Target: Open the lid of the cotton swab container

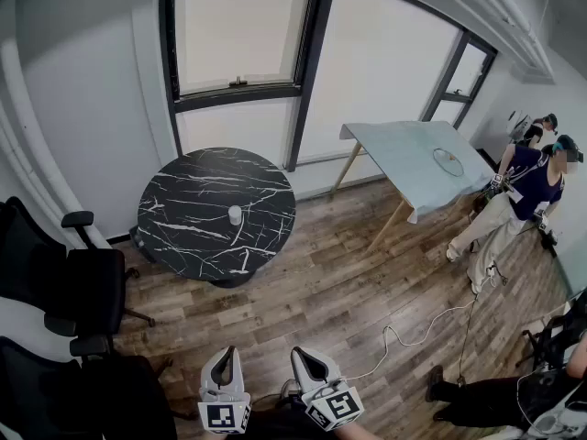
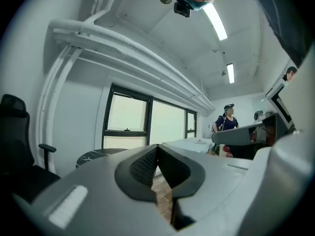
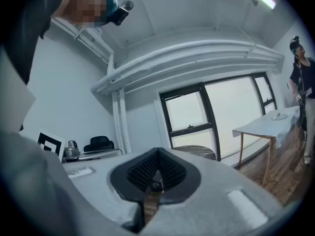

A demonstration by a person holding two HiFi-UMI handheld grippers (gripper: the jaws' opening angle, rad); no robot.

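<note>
The cotton swab container [image 1: 235,214], a small white cylinder, stands near the middle of a round black marble table [image 1: 197,191] far across the room. Both grippers hang close to me at the bottom of the head view, well apart from it. My left gripper [image 1: 225,357] and my right gripper [image 1: 308,359] are both shut with nothing between the jaws. In the left gripper view the closed jaws [image 2: 157,154] point level toward the window, with the table's edge [image 2: 96,155] low at the left. The right gripper view shows shut jaws [image 3: 156,160] and the table [image 3: 199,152] beyond them.
Black office chairs [image 1: 64,282] stand at the left. A white-topped table [image 1: 404,159] with a round object is at the right, and people [image 1: 523,200] stand past it. A white cable [image 1: 413,333] trails over the wooden floor. Large windows [image 1: 243,39] fill the far wall.
</note>
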